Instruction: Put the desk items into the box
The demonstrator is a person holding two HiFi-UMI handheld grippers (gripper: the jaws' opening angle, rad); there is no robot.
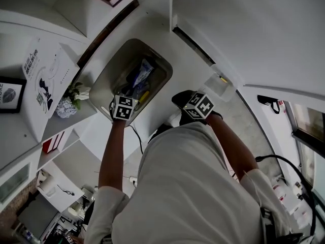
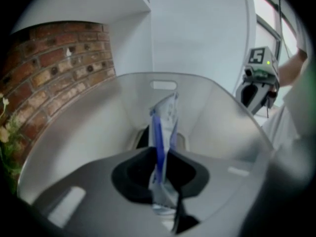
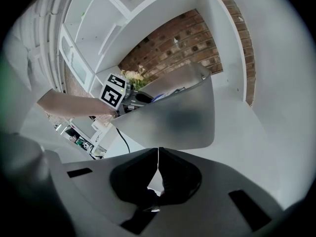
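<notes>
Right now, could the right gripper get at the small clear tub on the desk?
Probably yes: the right gripper is close beside the clear tub, nothing between them. But it is shut and faces the box, so it must turn and open.

White short-sleeve tee (image 1: 193,187) here. Both the left claw (image 2: 162,169) and right claw (image 3: 158,174) are grey plastic with black pads (image 3: 131,181), plus a black-and-white marker cube (image 1: 124,108) just behind each.
</notes>
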